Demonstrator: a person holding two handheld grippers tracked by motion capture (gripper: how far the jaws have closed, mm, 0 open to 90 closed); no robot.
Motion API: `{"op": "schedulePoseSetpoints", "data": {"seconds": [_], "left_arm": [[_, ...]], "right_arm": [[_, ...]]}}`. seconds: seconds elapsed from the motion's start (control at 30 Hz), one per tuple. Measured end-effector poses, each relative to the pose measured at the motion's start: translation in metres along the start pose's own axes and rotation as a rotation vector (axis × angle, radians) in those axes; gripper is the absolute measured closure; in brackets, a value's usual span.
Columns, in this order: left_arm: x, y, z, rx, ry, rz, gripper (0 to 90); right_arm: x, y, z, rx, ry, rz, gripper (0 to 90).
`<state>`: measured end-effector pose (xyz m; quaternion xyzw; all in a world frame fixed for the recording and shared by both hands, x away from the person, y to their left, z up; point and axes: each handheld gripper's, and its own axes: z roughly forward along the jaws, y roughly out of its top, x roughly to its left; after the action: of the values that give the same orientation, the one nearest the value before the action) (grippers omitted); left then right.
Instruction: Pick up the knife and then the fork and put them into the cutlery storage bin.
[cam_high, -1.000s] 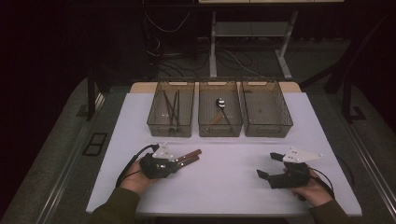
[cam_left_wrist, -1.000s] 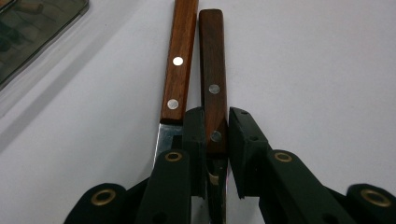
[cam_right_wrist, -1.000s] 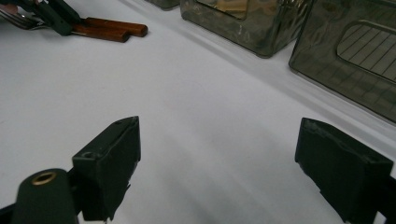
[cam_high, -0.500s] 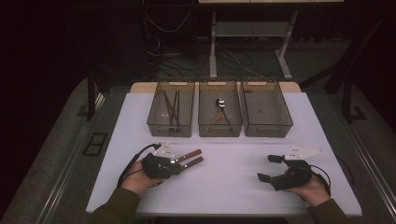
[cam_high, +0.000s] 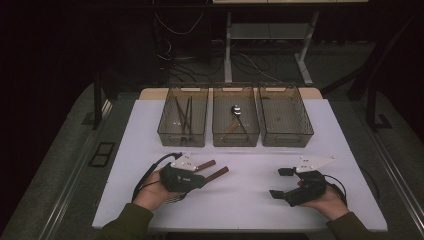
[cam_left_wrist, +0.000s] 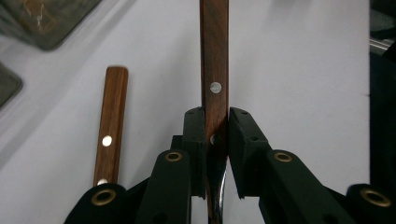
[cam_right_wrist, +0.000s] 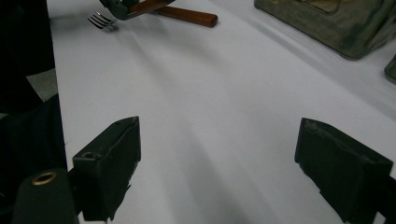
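- Left gripper (cam_high: 200, 176): jaws clamped on the wooden handle of a fork (cam_left_wrist: 214, 70), held just above the white table (cam_high: 250, 200), near its front left.
- Second wooden-handled utensil (cam_left_wrist: 111, 121): lies on the table just beside the held fork.
- Right gripper (cam_high: 280, 183): jaws wide apart, nothing between them, well apart from the fork.

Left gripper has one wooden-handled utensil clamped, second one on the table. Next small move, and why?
Probably carry it forward toward the bins. The left gripper is shut on a wooden-handled fork, tines showing in the right gripper view. Which bin fits is unclear: one holds dark sticks, the middle a spoon. The right gripper is open and could take the other handle.
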<state>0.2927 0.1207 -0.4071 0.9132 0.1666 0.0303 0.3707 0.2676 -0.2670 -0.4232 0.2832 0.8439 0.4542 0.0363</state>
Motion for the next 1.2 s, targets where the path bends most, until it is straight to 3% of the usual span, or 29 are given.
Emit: {"op": "schedulePoseSetpoints", "data": {"seconds": [0.23,0.53,0.6,0.63,0.73,0.87,0.9,1.07,1.2], "left_arm": [[-0.005,0.023,0.004,-0.004,-0.051,0.062,77.2],[-0.014,0.053,0.023,0.0,-0.13,0.146,77.1],[-0.017,0.059,0.027,0.0,-0.147,0.162,77.1],[-0.017,0.062,0.029,0.012,-0.157,0.191,77.1],[-0.022,0.07,0.036,0.017,-0.177,0.213,77.1],[-0.029,0.078,0.042,0.045,-0.201,0.25,77.1],[-0.031,0.08,0.043,0.054,-0.206,0.254,77.1],[-0.035,0.086,0.048,0.081,-0.204,0.3,77.1],[-0.037,0.088,0.049,0.116,-0.206,0.309,77.1]], "right_arm": [[0.004,0.022,0.003,0.001,0.057,-0.068,14.5],[0.015,0.055,0.017,0.034,0.15,-0.168,16.1],[0.016,0.058,0.021,0.041,0.171,-0.182,24.1],[0.017,0.059,0.023,0.045,0.186,-0.191,24.8],[0.019,0.061,0.028,0.078,0.212,-0.208,29.1],[0.02,0.064,0.033,0.126,0.241,-0.255,38.2],[0.019,0.064,0.035,0.141,0.243,-0.291,40.8],[0.023,0.067,0.042,0.2,0.257,-0.335,52.6],[0.025,0.067,0.047,0.244,0.261,-0.365,60.6]]}}
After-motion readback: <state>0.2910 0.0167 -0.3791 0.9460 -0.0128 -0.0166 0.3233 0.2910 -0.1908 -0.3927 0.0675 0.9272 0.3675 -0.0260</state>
